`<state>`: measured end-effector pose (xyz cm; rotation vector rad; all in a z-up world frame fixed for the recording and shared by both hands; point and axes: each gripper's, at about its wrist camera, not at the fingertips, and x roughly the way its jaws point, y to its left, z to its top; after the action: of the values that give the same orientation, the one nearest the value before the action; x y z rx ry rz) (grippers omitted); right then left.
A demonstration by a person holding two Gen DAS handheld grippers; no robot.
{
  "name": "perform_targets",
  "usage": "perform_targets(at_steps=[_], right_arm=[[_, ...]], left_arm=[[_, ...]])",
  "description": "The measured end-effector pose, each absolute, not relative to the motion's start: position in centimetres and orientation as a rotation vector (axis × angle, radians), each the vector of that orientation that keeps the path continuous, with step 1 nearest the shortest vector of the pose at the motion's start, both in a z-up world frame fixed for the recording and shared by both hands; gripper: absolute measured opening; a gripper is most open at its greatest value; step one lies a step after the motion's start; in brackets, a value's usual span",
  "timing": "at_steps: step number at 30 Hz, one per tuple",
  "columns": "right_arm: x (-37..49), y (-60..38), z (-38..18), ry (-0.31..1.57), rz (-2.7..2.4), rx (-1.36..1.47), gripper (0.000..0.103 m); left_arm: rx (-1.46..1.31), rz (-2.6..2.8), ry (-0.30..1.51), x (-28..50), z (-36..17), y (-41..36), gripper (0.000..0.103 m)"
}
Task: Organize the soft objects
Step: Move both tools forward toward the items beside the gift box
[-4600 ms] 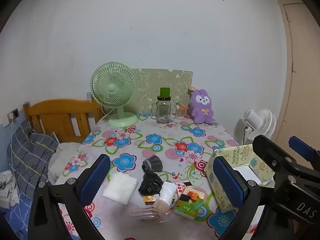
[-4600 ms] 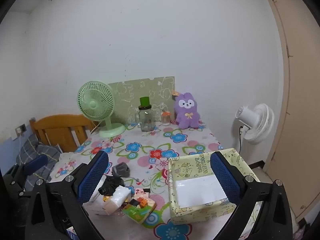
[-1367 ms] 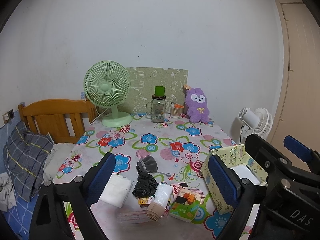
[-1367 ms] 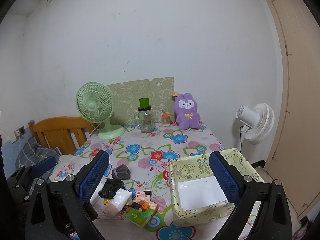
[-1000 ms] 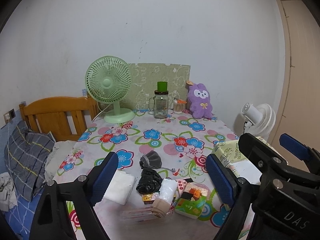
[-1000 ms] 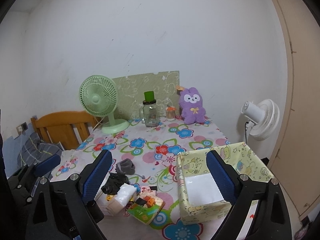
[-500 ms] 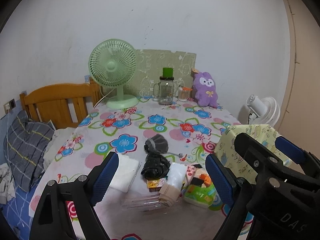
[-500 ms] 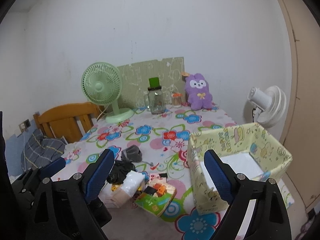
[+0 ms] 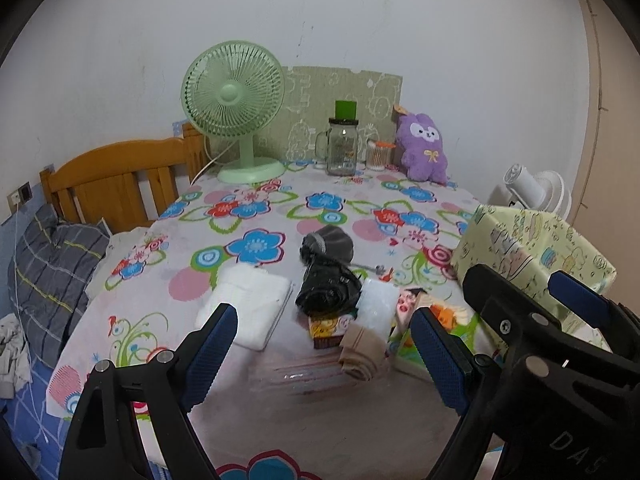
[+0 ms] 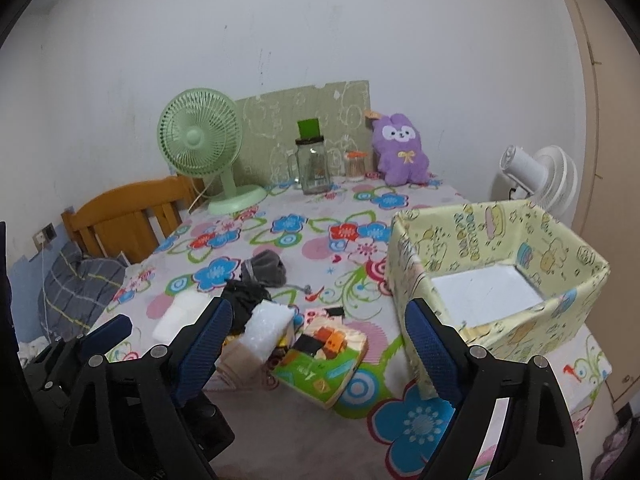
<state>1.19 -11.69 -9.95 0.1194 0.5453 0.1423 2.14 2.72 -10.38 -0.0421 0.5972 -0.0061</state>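
Note:
A pile lies on the flowered table: a folded white cloth [image 9: 248, 304], a grey rolled sock [image 9: 330, 243], a black rolled cloth [image 9: 328, 294], a white sponge [image 9: 376, 308] and a beige folded cloth [image 9: 362, 354]. The yellow patterned box [image 10: 496, 280] stands open at the right with a white floor. My left gripper [image 9: 322, 354] is open and empty, hovering just before the pile. My right gripper [image 10: 316, 352] is open and empty, between the pile and the box. In the right wrist view the sock [image 10: 266, 268], black cloth [image 10: 244, 296] and sponge [image 10: 268, 330] show too.
A colourful booklet with blocks [image 10: 324, 354] lies by the pile. A green fan [image 9: 236, 104], a glass jar [image 9: 342, 148] and a purple plush [image 9: 424, 148] stand at the back. A wooden bed frame [image 9: 116, 184] is left, a white fan [image 10: 536, 176] right.
Both grippers have moved forward and down toward the table, so the pile and box look larger and nearer. Both stay open. Nothing on the table has moved.

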Motion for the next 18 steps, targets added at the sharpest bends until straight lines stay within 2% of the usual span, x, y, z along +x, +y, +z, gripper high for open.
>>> perform_targets(at_steps=[18], right_arm=[[2.7,-9.7,-13.9,0.647,0.146,0.087,0.088]], left_arm=[[-0.059,0.032,0.677,3.0,-14.3,3.6,0.090]])
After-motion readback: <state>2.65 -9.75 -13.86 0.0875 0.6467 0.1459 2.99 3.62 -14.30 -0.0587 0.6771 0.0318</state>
